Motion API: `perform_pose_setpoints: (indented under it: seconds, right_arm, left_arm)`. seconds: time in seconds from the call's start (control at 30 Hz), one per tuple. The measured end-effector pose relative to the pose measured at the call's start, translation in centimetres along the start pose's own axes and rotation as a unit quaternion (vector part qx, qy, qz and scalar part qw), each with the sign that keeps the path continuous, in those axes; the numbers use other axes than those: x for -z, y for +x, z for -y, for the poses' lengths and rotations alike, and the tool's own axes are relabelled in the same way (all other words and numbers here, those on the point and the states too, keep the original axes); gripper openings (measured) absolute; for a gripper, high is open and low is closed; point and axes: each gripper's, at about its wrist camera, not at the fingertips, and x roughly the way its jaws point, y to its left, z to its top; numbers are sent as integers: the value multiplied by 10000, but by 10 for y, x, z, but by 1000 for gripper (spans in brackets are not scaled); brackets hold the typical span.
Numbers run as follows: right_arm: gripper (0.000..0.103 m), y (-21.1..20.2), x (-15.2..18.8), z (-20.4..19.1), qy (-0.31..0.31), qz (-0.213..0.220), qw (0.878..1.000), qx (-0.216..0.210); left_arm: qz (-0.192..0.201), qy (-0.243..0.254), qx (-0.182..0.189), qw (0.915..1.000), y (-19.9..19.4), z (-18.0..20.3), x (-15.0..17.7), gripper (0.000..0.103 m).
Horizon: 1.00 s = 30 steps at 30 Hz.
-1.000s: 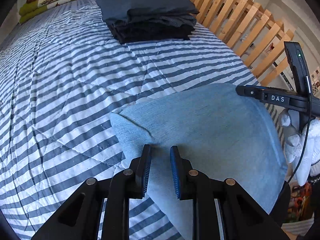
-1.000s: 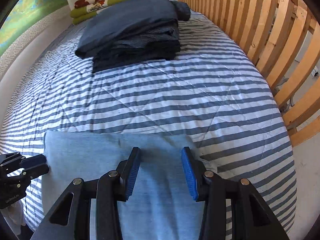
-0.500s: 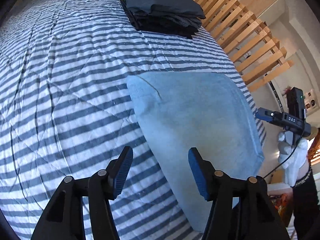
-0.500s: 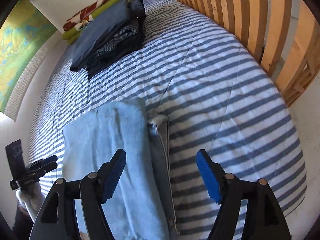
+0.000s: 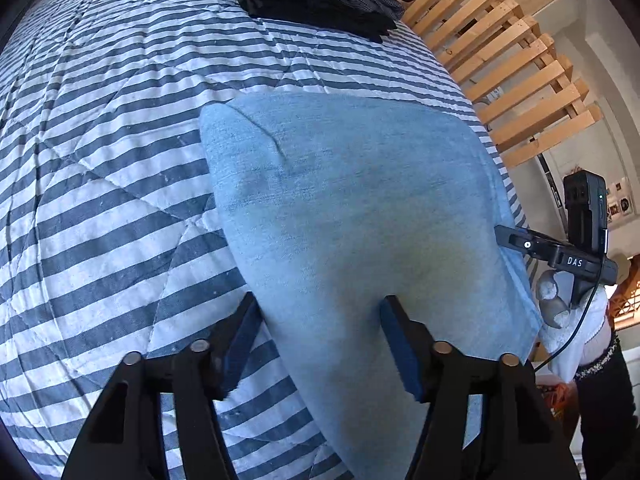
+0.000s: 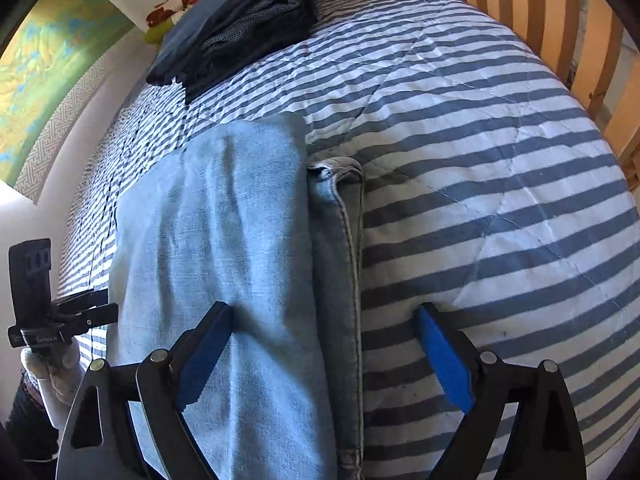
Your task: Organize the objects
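Item: folded light-blue denim jeans [image 5: 360, 216], lying at the near edge of the blue-and-white striped quilt [image 5: 100, 160].

Left gripper [image 5: 316, 344]: empty, jaws closing astride the jeans' edge.

Right gripper [image 6: 324, 352]: released, jaws opening wide.

Risk: a one-layer pinch would undo the fold.

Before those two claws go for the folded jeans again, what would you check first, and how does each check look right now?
1. Folded jeans lie flat on the striped quilt: ok.
2. Left gripper free of cloth: ok; its jaws are closing, pads astride the near edge, not pressing.
3. Right gripper free of cloth: ok; its jaws are opening, astride the seamed side edge.
4. Fold tidy: not ok; a lower layer sticks out on the right gripper's side.
5. Dark folded pile at the far end clear of the jeans: ok.
6. Layers gripped together next: cannot tell.
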Motion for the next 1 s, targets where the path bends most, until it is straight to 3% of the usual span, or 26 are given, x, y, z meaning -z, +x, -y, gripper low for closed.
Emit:
perform_pose_setpoints:
  seconds: [0.07, 0.1, 0.17, 0.3, 0.5, 0.6, 0.7, 0.87, 1.0]
  right_arm:
    - [62, 2, -1, -7, -186, -68, 9997, -124]
    - [44, 4, -2, -11, -189, -156, 9993, -276]
    - [41, 6, -2, -16, -155, -181, 9995, -226]
    - [20, -2, 1, -21, -168, -49, 9998, 4]
    - [17, -19, 2, -50, -422, 172, 9966, 686]
    - [17, -33, 0, -63, -503, 332, 9953, 763]
    - [17, -42, -6, -83, -752, 389, 9927, 860]
    - [17, -42, -24, -140, -1468, 388, 9839, 940]
    - [17, -30, -47, -209, -2356, 394, 9671, 875]
  left_arm:
    - [95, 25, -120, 9999, -1, 6, 0, 48]
    - [138, 57, -179, 9997, -1, 9, -1, 42]
    - [212, 137, -307, 9992, -3, 17, 0, 35]
    - [368, 172, -296, 9987, -14, 26, -3, 24]
    - [598, 311, -206, 9975, -39, 36, -1, 20]
    - [736, 368, -104, 9966, -57, 36, 2, 19]
    - [933, 422, -245, 9944, -76, 33, 11, 19]
    - [1339, 14, -259, 9907, -126, 8, 38, 19]
    - [1769, -547, -421, 9818, -173, -23, 72, 18]
